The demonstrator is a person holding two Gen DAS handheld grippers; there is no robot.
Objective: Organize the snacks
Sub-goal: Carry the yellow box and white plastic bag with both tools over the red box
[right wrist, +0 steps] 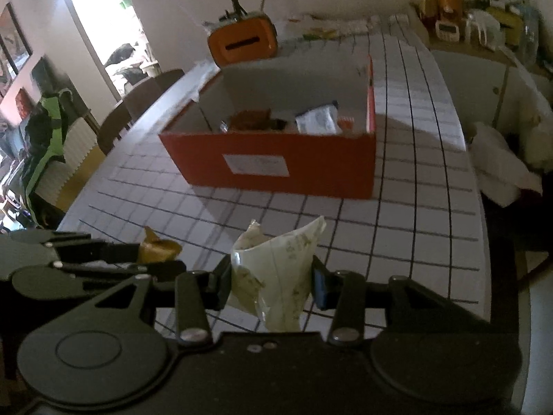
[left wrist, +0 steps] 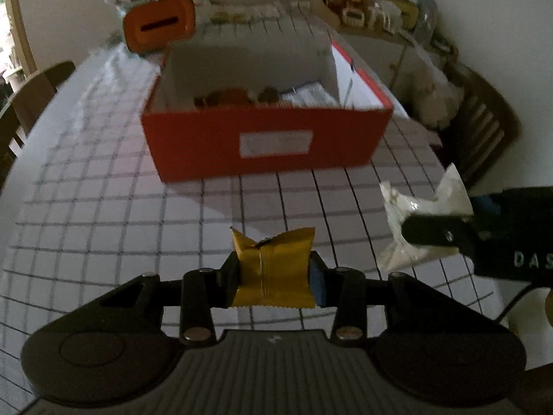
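Snacks hang clear of the checked bench (left wrist: 103,190), the yellow packet (left wrist: 274,269) pinched in the left gripper (left wrist: 274,276) jaws and the white packet (right wrist: 276,276) in the right gripper (right wrist: 273,280) jaws, with the open red box (left wrist: 266,145) straight ahead of both, neither plainly nearer.

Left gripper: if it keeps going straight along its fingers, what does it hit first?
Likely the checked tablecloth just short of the red box; depth is unclear. The left gripper holds a yellow snack packet.
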